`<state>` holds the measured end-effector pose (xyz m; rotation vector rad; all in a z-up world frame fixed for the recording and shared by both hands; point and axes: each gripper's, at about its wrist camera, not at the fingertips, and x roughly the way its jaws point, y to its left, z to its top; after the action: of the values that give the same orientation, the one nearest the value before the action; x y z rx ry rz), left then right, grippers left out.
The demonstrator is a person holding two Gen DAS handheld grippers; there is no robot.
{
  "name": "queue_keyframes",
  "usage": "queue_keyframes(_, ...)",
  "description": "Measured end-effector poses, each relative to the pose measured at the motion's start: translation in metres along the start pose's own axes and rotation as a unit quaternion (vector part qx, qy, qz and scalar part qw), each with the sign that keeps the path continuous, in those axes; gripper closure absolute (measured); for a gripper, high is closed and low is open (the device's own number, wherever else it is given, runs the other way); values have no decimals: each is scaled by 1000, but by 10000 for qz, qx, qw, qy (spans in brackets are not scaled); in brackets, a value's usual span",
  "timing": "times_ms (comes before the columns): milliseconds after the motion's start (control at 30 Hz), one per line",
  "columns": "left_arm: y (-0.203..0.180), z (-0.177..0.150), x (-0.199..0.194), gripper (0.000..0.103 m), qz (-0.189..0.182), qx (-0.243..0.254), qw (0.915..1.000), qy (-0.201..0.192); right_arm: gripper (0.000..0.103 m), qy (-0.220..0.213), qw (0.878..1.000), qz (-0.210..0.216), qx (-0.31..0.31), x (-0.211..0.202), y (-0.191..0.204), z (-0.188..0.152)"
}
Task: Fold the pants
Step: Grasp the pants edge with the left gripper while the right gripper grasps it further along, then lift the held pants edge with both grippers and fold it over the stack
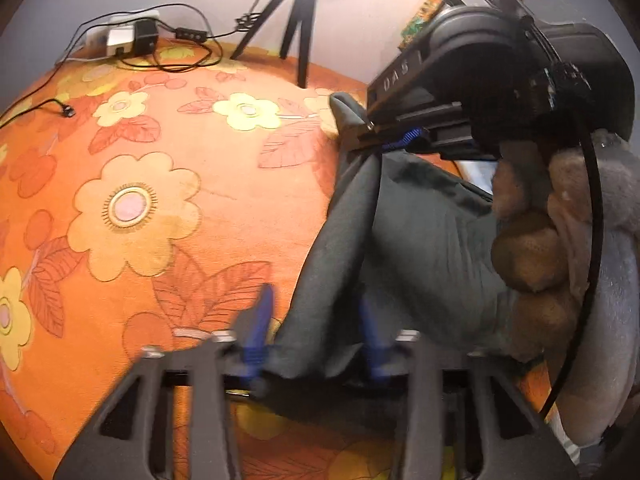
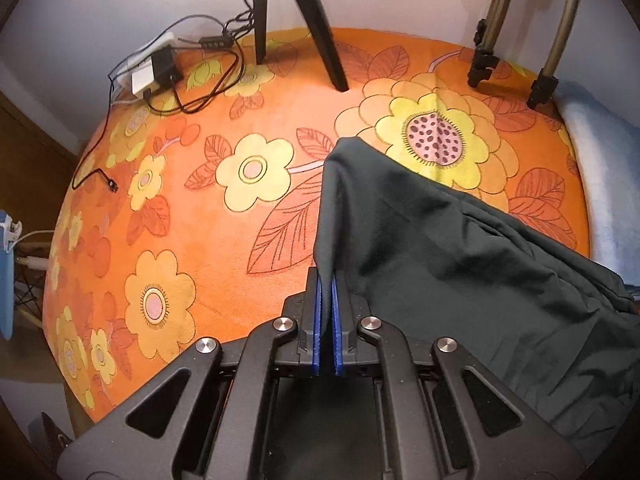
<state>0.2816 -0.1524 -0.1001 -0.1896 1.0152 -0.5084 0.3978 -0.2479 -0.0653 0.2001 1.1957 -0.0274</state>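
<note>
Right gripper (image 2: pixel 327 304): blue pads pressed together on an edge of the dark pants (image 2: pixel 460 248), fabric pinched in a thin fold between them. From the pinch the cloth rises to a peak, then drapes down and off to the right over the rug (image 2: pixel 200 220).

Left gripper (image 1: pixel 314 332): fingers blurred; blue pads (image 1: pixel 258 332) stand apart with pants (image 1: pixel 400 240) cloth lying between them. Whether the pads press the cloth I cannot tell, likely not, given the gap. In this view the right gripper (image 1: pixel 370 130) sits further up, clamped on the same cloth, a hand (image 1: pixel 532 248) behind it.

Rug is orange with yellow flowers. At the far edge by the wall: tripod (image 2: pixel 300 20) legs, power strip (image 2: pixel 148 68) with tangled cables. Second stand (image 2: pixel 520 40) at upper right.
</note>
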Motion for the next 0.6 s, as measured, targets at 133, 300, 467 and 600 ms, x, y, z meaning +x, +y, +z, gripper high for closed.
queue_keyframes(133,-22,-3,-11,95,-164,457,9986,-220,98,-139,9998,157,64,-10,-9,0)
queue_keyframes(300,-52,-6,-29,96,-516,779,9946,-453,98,-366,9984,381,195,-35,-26,-3)
queue_keyframes(467,-73,-7,-35,96,-905,789,9918,-447,98,-588,9958,554,428,-62,-51,-9)
queue_keyframes(600,-92,-6,-40,96,-1137,845,9887,-489,99,-814,9934,570,579,-86,-74,-18)
